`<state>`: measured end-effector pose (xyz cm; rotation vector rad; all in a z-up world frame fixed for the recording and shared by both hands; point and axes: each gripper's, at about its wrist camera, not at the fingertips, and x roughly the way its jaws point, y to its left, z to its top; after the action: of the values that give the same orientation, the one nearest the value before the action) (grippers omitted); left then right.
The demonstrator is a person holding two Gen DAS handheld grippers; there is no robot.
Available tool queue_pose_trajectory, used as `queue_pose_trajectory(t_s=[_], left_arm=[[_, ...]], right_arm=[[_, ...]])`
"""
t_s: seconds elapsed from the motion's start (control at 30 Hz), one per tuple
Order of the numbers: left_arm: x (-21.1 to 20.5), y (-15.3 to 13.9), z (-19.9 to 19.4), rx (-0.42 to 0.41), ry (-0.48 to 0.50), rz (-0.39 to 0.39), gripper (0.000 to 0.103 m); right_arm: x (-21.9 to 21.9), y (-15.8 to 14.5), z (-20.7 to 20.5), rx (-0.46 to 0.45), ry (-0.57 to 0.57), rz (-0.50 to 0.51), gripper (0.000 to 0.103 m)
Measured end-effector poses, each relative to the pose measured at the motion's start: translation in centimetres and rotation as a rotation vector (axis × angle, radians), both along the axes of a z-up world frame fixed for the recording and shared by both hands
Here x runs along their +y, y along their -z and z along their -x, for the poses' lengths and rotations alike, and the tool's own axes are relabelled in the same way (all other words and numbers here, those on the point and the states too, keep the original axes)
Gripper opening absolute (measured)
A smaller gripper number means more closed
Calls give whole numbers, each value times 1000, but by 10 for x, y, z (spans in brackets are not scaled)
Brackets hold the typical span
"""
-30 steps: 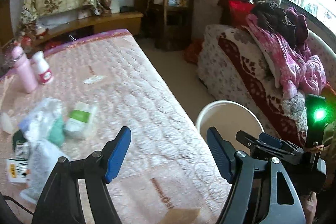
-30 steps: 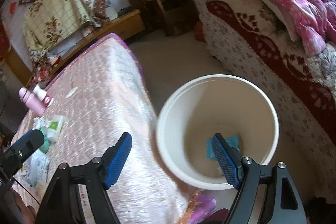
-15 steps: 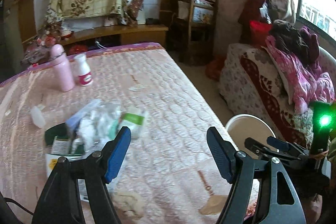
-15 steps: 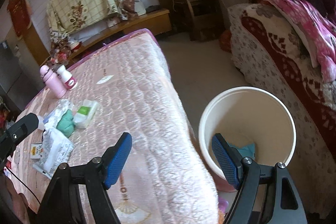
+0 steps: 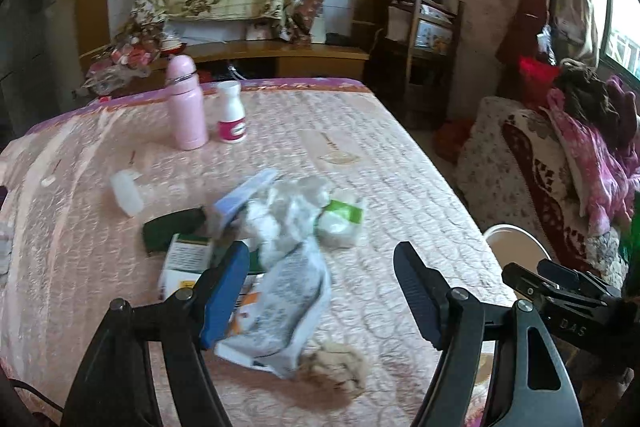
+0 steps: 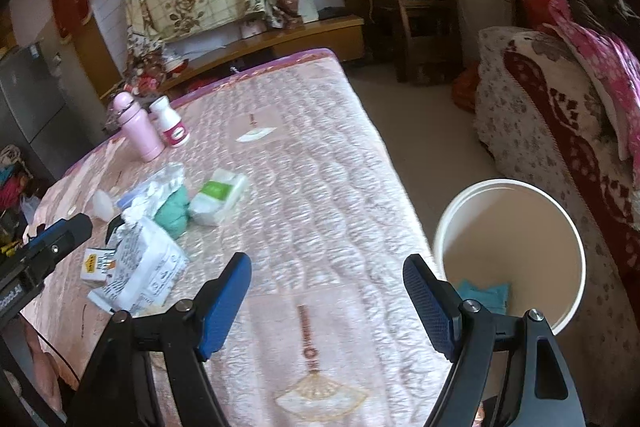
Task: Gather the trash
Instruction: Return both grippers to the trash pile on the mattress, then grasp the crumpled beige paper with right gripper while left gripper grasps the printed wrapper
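Note:
A heap of trash lies on the pink quilted bed (image 5: 392, 187): a printed white bag (image 5: 280, 307), crumpled clear plastic (image 5: 288, 215), a green-and-white tissue pack (image 5: 340, 223), a small carton (image 5: 184, 259) and a crumpled tan wad (image 5: 336, 367). My left gripper (image 5: 320, 291) is open and empty just above the white bag. My right gripper (image 6: 326, 299) is open and empty over the bed's near edge, with the heap (image 6: 144, 267) to its left. The white bucket (image 6: 508, 187) stands on the floor right of the bed with teal trash (image 6: 484, 293) inside.
A pink bottle (image 5: 186, 107) and a white pill bottle (image 5: 231, 113) stand at the bed's far side. A small white cup (image 5: 126, 191) lies left of the heap. A sofa (image 6: 560, 131) with pink bedding flanks the bucket.
Both grippers swung left, away from the bucket and towards the trash heap on the bed. The left one now hovers over the white bag. Both stayed open.

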<state>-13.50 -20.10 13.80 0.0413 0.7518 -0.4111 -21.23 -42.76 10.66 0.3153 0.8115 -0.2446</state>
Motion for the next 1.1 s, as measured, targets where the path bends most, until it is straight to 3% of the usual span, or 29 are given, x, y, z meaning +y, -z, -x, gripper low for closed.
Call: queue_pose_trajectory(t_s=[0.33, 0.83, 0.97, 1.1], left_arm=[[41, 4, -8, 13, -50, 26, 75], [105, 21, -21, 53, -139, -9, 75], [124, 31, -25, 85, -162, -23, 75], [134, 39, -26, 114, -170, -16, 75]], right_arm=[[39, -7, -11, -1, -68, 45, 82], [81, 5, -19, 32, -170, 48, 82], [93, 14, -20, 58, -233, 25, 82], [108, 31, -24, 96, -329, -80, 82]])
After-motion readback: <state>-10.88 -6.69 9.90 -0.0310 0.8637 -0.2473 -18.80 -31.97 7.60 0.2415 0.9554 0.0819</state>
